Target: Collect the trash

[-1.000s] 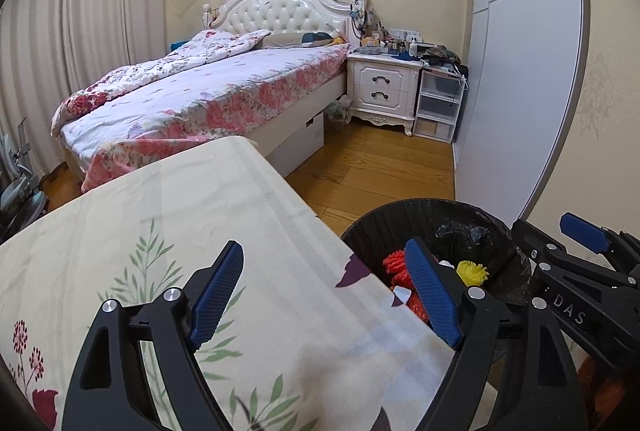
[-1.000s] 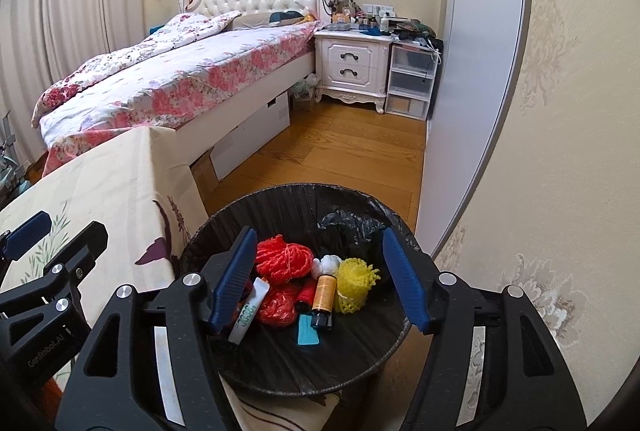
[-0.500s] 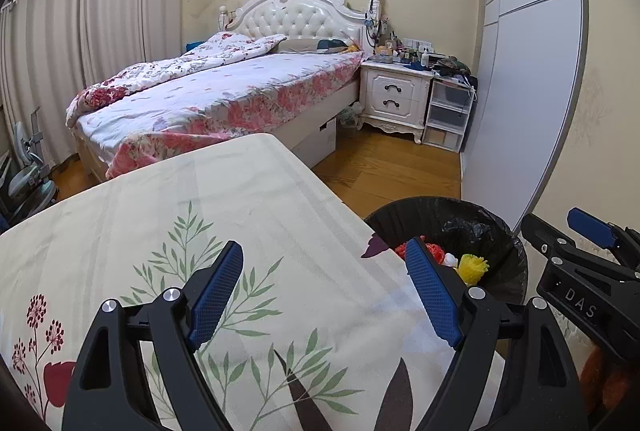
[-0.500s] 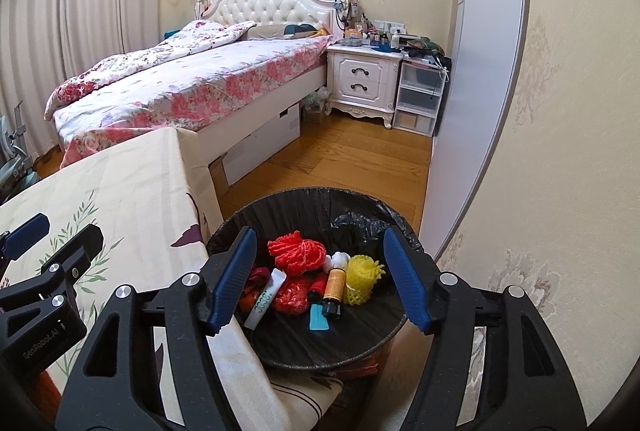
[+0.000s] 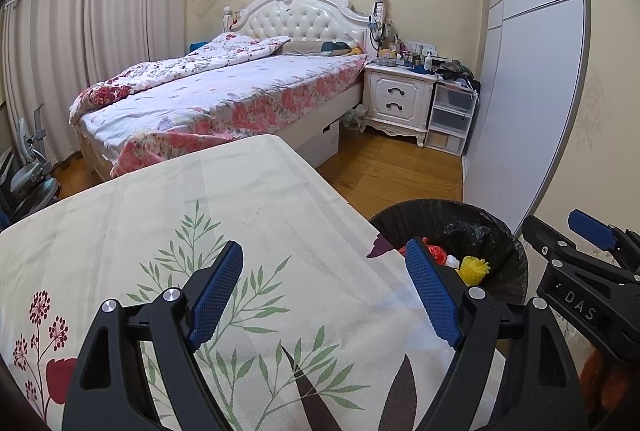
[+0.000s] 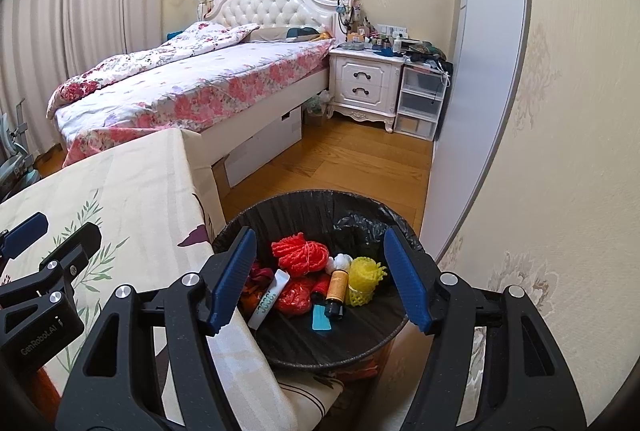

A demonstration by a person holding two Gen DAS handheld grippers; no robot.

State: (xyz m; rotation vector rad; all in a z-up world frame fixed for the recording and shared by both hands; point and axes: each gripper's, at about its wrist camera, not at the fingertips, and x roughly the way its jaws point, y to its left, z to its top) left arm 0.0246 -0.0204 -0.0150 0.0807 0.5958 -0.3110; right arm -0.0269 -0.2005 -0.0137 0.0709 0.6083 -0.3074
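Right wrist view reads "GenRobot.AI" on the left gripper; left wrist view reads "DAS" on the right gripper. Since a second ago more tablecloth shows beneath the left gripper's spread, empty jaws. Right gripper, jaws apart and empty, hangs over the bin holding trash, just beyond the table edge, bare floor ahead
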